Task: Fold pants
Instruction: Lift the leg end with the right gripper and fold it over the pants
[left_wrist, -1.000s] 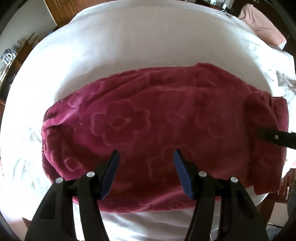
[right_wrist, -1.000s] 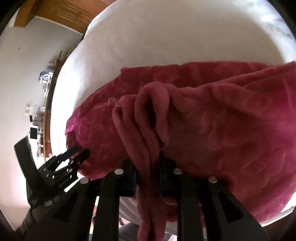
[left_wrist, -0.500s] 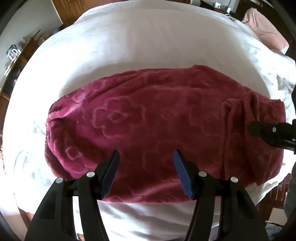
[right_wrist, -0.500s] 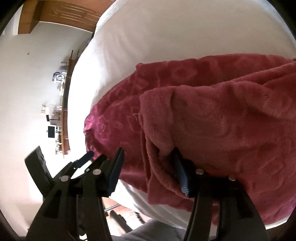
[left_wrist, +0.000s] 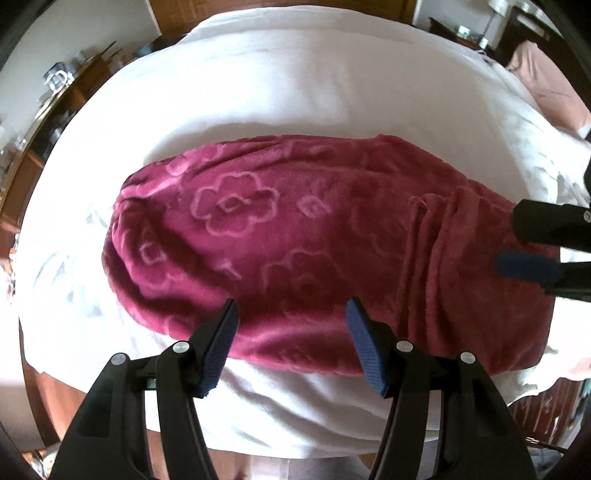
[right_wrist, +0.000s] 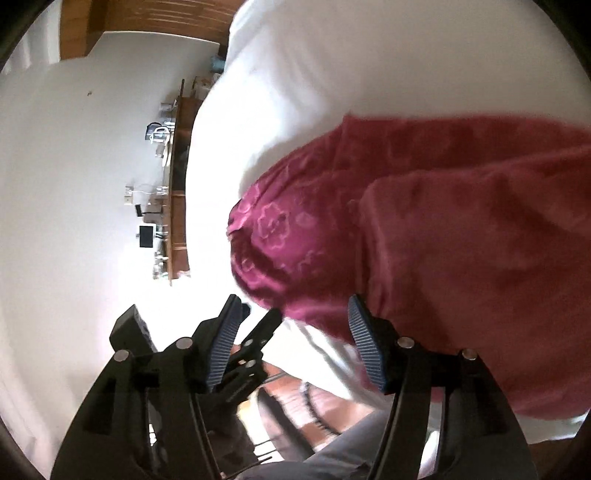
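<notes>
One magenta fleece pants (left_wrist: 303, 240) folded, flower-embossed, on white bed (left_wrist: 295, 85).

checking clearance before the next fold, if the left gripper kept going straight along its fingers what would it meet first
Most likely the maroon pants. The left gripper is open with nothing between its jaws, and its fingers frame the pants' near edge on the white bed. Depth is unclear, so it could touch the sheet just before that edge.
</notes>
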